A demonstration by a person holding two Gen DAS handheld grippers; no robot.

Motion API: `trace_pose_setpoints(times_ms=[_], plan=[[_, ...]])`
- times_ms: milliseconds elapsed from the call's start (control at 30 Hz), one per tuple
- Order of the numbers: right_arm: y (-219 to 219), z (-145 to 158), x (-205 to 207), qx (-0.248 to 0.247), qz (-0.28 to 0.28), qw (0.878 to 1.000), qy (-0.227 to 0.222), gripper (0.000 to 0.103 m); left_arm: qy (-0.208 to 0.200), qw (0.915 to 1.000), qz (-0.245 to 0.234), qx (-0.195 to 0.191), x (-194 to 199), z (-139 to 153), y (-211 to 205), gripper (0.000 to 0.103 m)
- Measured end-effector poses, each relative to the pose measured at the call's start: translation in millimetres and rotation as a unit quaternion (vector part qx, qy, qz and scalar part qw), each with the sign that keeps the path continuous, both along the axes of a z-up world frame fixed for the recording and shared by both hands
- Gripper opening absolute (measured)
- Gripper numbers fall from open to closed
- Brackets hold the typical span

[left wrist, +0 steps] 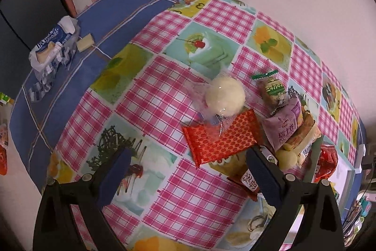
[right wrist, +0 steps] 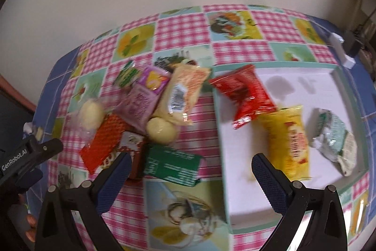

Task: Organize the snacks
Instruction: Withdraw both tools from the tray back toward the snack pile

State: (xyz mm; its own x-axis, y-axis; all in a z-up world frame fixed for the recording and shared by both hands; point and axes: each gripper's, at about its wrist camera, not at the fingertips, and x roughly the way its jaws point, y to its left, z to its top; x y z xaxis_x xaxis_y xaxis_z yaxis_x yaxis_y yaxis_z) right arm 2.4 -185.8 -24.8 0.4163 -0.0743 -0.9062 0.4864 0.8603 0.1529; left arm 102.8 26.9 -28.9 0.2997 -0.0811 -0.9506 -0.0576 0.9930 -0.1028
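A pile of wrapped snacks lies on the checked tablecloth. In the left wrist view my left gripper hangs open just before a red patterned packet, with a round white bun in clear wrap, a green-topped biscuit pack and a purple roll pack beyond it. In the right wrist view my right gripper is open and empty above a green packet. A white tray to its right holds a red packet, a yellow packet and a pale green wrapper.
A torn blue-and-white bag and a small pale block sit on the blue cloth at the far left. A white wall runs behind the table. A white plastic piece lies at the far right corner. The left gripper's body shows at left.
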Motion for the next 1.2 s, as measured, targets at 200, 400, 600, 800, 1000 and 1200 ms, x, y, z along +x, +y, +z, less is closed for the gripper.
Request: trace_pose_setpoints(times_ms=[200, 400, 600, 800, 1000, 1200], plan=[[5, -24, 10, 0.019, 0.008, 1.000, 0.022, 0.103, 0.028, 0.9993, -0.023, 0.004, 7, -22, -12, 0.098], [8, -41, 17, 0.032, 0.016, 0.999, 0.036, 0.103, 0.050, 0.9982, -0.031, 0.009, 17, -41, -18, 0.098], [9, -43, 21, 0.018, 0.016, 0.999, 0.041, 0.100, 0.055, 0.9974, -0.045, 0.013, 20, -45, -25, 0.098], [6, -36, 22, 0.018, 0.011, 0.999, 0.032, 0.095, 0.056, 0.9965, -0.058, 0.021, 20, -46, -34, 0.098], [12, -25, 22, 0.012, 0.027, 0.999, 0.017, 0.092, 0.060, 0.9962, -0.059, 0.023, 22, -48, -38, 0.098], [9, -47, 24, 0.036, 0.021, 0.998, 0.045, 0.086, 0.061, 0.9960, -0.062, 0.021, 19, -48, -37, 0.098]])
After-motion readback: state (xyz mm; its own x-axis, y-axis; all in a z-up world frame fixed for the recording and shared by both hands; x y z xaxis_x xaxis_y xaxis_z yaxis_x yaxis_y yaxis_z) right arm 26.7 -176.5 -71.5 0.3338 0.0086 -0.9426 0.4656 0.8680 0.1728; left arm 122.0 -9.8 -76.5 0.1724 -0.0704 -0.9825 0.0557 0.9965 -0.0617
